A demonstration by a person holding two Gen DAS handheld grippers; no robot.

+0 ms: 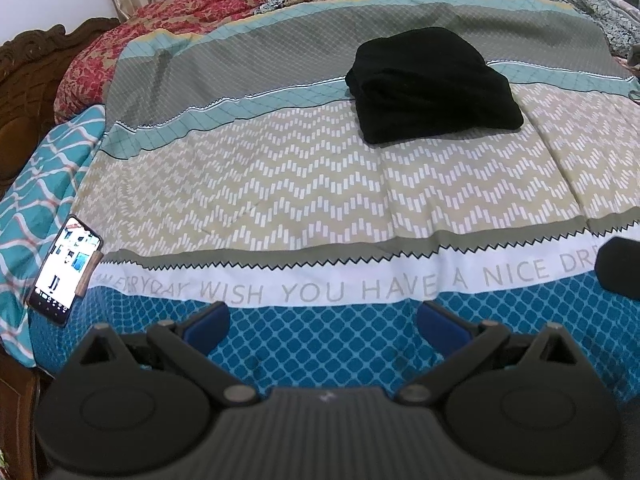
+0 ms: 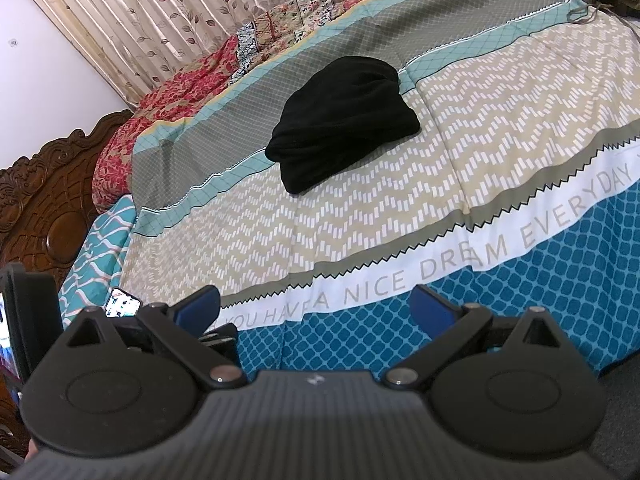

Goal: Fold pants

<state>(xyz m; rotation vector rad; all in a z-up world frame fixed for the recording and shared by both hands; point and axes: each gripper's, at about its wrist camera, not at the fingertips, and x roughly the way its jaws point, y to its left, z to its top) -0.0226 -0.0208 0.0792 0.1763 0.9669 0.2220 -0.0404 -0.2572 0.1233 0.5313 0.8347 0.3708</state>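
Black pants (image 1: pixel 434 86) lie folded into a compact bundle on the patterned bedspread (image 1: pixel 280 184), well beyond both grippers. In the right wrist view the same pants (image 2: pixel 340 124) sit in the middle of the bed. My left gripper (image 1: pixel 322 326) hovers over the blue near edge of the bed, open, with nothing between its blue-padded fingers. Over that same edge my right gripper (image 2: pixel 316 306) is also open and holds nothing. A dark part of the right gripper (image 1: pixel 620 266) shows at the right side of the left wrist view.
A phone (image 1: pixel 66 264) with a lit screen rests at the bed's left edge, also glimpsed as the phone (image 2: pixel 124 302) in the right view. A carved wooden headboard (image 2: pixel 44 208) stands left. Floral quilts (image 1: pixel 192 12) are piled at the back, before a curtain (image 2: pixel 132 20).
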